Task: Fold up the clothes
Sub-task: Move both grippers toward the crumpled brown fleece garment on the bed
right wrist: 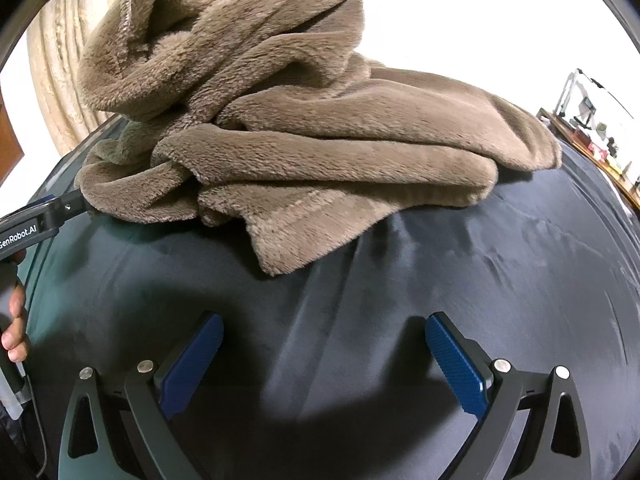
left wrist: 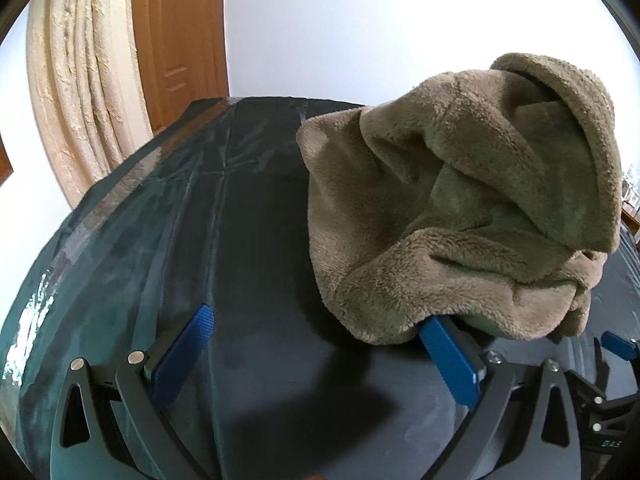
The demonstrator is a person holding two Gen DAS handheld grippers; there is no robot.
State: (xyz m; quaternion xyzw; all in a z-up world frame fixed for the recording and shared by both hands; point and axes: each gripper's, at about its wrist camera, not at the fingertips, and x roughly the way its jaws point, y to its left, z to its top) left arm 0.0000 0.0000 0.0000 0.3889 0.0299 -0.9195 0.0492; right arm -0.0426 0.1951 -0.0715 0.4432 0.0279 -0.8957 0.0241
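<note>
A brown fleece garment [left wrist: 460, 208] lies bunched in a heap on a dark cloth-covered surface [left wrist: 260, 280]. My left gripper [left wrist: 320, 316] is open, its right blue pad's tip tucked under the heap's near edge and its left pad over bare cloth. In the right wrist view the same garment [right wrist: 320, 140] is piled at the back with a flap hanging toward me. My right gripper [right wrist: 324, 320] stands open over bare dark cloth, short of that flap. The left gripper's body [right wrist: 44, 216] reaches in from the left edge, held by a hand [right wrist: 16, 332].
A cream curtain [left wrist: 76, 92] and a wooden door [left wrist: 180, 40] stand behind the surface at left. A shelf with small items [right wrist: 592, 128] sits far right. The surface drops away at its left edge [left wrist: 60, 248]. The right gripper [left wrist: 616, 346] shows at the lower right.
</note>
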